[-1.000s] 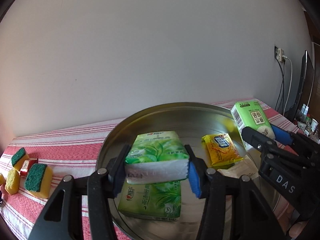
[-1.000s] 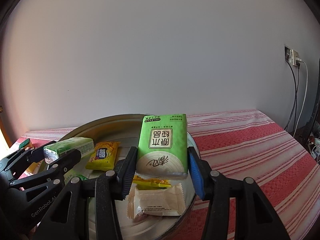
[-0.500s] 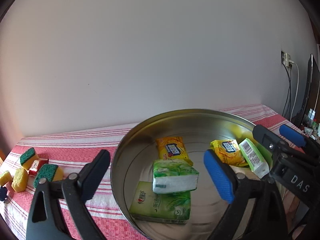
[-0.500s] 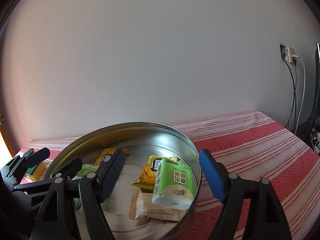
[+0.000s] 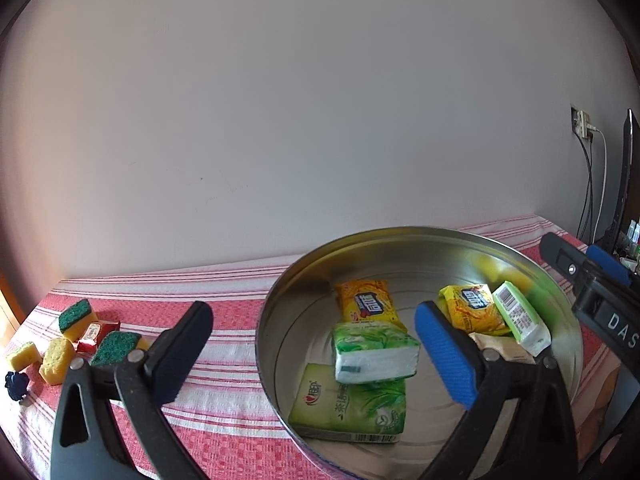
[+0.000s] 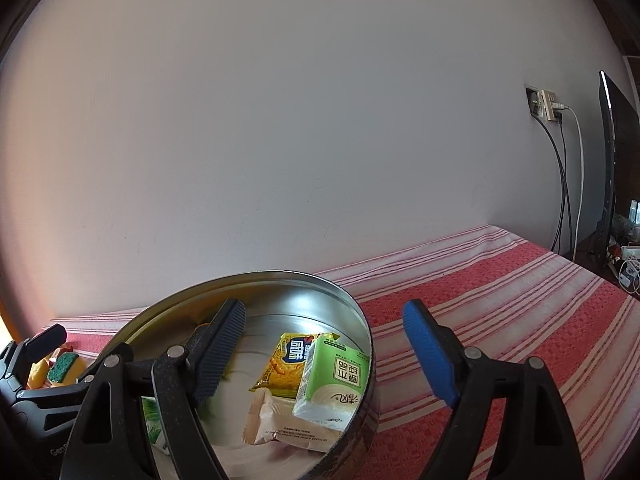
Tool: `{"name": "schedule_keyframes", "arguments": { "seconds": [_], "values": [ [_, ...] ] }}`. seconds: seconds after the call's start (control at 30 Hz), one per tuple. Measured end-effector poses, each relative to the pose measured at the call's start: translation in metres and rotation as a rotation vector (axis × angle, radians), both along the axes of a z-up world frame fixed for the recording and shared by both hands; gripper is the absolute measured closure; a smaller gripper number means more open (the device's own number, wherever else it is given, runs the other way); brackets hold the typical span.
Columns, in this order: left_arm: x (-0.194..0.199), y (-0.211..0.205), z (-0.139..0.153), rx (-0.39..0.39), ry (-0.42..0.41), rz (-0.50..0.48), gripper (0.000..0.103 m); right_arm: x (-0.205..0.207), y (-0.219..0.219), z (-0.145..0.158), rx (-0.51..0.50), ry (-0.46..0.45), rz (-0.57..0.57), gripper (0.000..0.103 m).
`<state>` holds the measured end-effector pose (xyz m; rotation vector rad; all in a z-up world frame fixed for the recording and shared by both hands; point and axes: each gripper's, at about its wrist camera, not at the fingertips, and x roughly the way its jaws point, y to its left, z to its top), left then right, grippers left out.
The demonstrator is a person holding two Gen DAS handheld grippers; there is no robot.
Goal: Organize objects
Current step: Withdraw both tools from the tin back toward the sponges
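A round metal tin (image 5: 272, 320) sits on the red striped cloth. My left gripper (image 5: 312, 310) is open wide above the tin's left rim, with nothing between its pads. Below it a green leaf-print tissue pack (image 5: 372, 352) lies across a second flat green pack (image 5: 348, 408). My right gripper (image 6: 324, 308) hangs over the tin's (image 6: 360, 320) right rim, its jaws still opening and holding nothing. A light green tissue pack (image 6: 336, 380) leans on a white wrapped pack (image 6: 276, 420) beside a yellow snack bag (image 6: 288, 364). Another yellow snack bag (image 5: 366, 304) lies further back.
Several yellow and green sponges (image 5: 116, 348) and a small red packet (image 5: 96, 332) lie on the cloth left of the tin. A small dark blue object (image 5: 16, 384) sits near the left edge. A wall socket with cables (image 6: 548, 106) and a dark screen (image 6: 608, 152) stand at the right.
Both grippers opened and let go of their green tissue packs, which dropped into the tin. The left pack landed on the flat green pack, the right one on the white pack.
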<state>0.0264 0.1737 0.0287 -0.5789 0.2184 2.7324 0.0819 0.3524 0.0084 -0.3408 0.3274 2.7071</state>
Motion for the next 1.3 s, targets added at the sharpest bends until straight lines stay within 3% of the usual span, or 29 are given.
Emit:
{"name": "schedule_keyframes", "arguments": {
  "seconds": [0.33, 0.6, 0.77, 1.0, 1.3],
  "values": [
    [-0.005, -0.015, -0.005, 0.002, 0.005, 0.058, 0.001, 0.022, -0.001, 0.008, 0.04, 0.142, -0.096, 0.02],
    [-0.004, -0.042, -0.007, -0.004, 0.009, 0.1, 0.001, 0.028, -0.012, 0.011, 0.049, 0.175, -0.138, 0.02],
    [-0.009, -0.068, -0.009, -0.014, 0.007, 0.138, 0.001, 0.021, -0.021, 0.009, 0.0, 0.145, -0.126, 0.02],
    [-0.022, -0.115, -0.011, 0.007, -0.006, 0.202, 0.001, 0.013, -0.055, 0.011, 0.061, 0.13, -0.126, 0.02],
    [-0.038, -0.171, -0.016, 0.001, -0.02, 0.275, 0.001, -0.007, -0.107, 0.008, 0.038, 0.115, -0.05, 0.02]
  ]
}}
